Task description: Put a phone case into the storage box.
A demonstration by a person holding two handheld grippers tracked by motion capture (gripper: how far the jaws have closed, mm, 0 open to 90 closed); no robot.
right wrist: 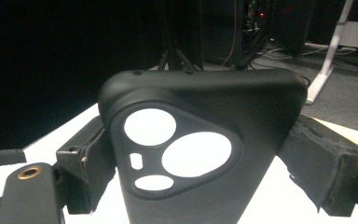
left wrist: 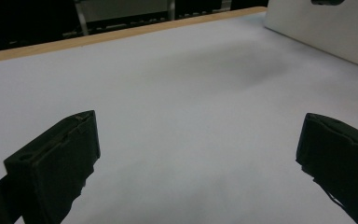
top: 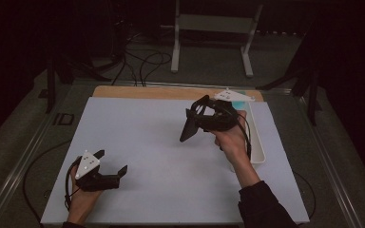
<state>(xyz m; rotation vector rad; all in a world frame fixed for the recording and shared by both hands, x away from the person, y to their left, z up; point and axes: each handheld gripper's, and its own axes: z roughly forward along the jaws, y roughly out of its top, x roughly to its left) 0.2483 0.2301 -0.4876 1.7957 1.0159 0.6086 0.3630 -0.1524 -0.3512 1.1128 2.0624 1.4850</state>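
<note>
Above the table (top: 138, 142), right gripper (top: 188, 127) clamps phone case (right wrist: 200, 154).

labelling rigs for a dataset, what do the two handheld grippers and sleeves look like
Both the left gripper and the right gripper are black, each topped by a grey three-cornered plate with dark dots and trailing a black cable. Their jaws are blocky and dark. The right sleeve is dark.

My left tool (top: 110, 166) is black, with a white three-cornered plate on top marked with small dark dots and a black cable looping from its rear. My right tool (top: 196, 116) is black too, carries a like plate and trails a black cable. Its jaw pads look rough and worn. A brass-ringed hole shows on its body. My right sleeve (top: 261, 204) is dark.
</note>
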